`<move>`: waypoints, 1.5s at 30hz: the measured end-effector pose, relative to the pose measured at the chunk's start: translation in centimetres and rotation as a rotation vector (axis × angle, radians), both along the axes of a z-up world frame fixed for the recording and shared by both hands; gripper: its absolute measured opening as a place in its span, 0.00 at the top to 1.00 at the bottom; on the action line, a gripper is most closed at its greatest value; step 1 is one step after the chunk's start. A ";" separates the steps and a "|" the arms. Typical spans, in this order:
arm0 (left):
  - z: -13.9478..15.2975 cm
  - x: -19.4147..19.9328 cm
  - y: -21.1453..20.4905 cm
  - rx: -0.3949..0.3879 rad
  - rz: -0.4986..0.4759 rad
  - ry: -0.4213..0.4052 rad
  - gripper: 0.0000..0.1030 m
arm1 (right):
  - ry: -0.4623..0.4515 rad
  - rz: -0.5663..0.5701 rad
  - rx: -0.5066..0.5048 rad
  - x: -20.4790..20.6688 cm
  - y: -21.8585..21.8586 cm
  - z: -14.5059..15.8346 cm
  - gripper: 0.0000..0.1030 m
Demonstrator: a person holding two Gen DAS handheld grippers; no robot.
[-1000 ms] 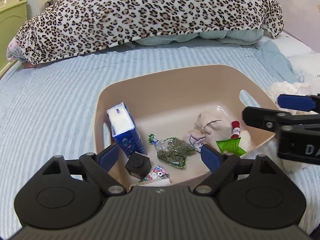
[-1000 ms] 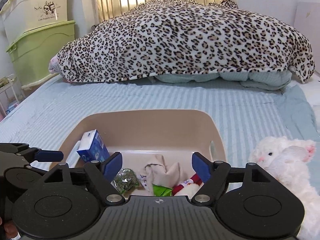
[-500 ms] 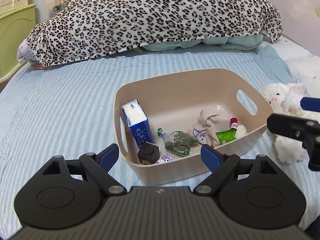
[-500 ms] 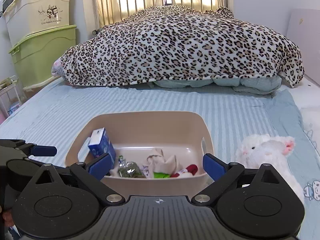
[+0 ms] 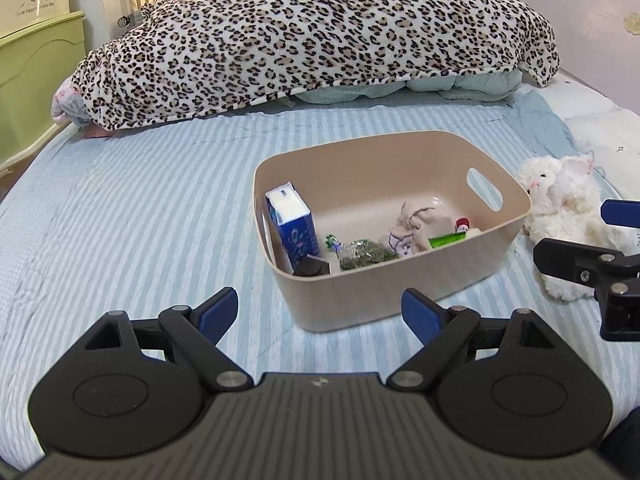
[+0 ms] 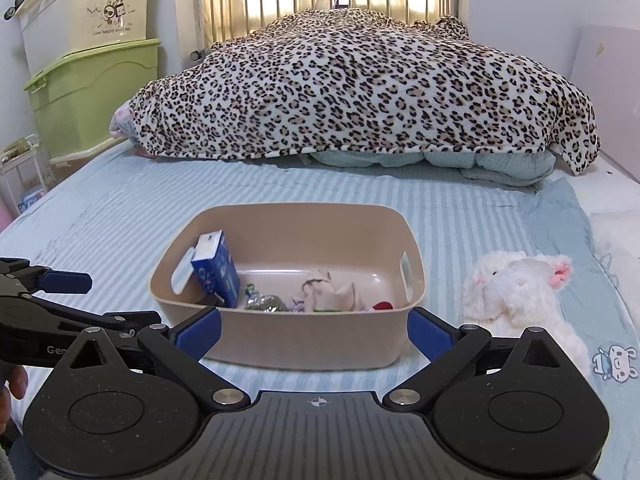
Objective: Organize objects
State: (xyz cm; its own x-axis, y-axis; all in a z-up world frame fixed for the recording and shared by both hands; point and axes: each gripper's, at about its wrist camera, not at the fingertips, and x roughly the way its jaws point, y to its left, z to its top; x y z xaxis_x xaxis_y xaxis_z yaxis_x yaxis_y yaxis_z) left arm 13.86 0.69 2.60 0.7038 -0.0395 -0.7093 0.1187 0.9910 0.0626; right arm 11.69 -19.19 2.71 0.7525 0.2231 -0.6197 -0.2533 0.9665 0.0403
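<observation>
A beige plastic basket (image 5: 500,236) (image 6: 288,340) sits on the striped bed. It holds a blue tissue pack (image 5: 290,224) (image 6: 216,270), a black box (image 5: 312,268), a bag of green bits (image 5: 366,254), a cream cloth (image 5: 420,220) (image 6: 328,290) and a green wrapper (image 5: 446,240). A white plush toy (image 5: 568,208) (image 6: 520,292) lies on the bed right of the basket. My left gripper (image 5: 320,312) is open and empty, short of the basket. My right gripper (image 6: 314,326) is open and empty, near the basket's front wall.
A leopard-print blanket (image 6: 360,92) is heaped across the far bed. Green and cream storage bins (image 6: 88,80) stand at the far left by the metal bed rail. The light blue striped sheet (image 5: 140,220) spreads left of the basket.
Both grippers have drawn back and up from over the basket, which now looks smaller and farther. The plush toy has come into full view. Both stay open.
</observation>
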 end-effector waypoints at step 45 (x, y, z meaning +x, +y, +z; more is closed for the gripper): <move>4.3 -13.0 0.2 -0.033 -0.004 -0.035 0.13 | 0.019 0.031 -0.002 -12.4 -0.2 3.6 0.01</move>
State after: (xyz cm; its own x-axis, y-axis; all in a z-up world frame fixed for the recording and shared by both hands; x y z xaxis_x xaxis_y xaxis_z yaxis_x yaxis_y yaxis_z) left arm 0.84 0.90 6.85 0.7278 -0.0655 -0.6826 0.1213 0.9920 0.0341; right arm -0.70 -19.42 6.28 0.7335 0.2446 -0.6342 -0.2824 0.9583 0.0430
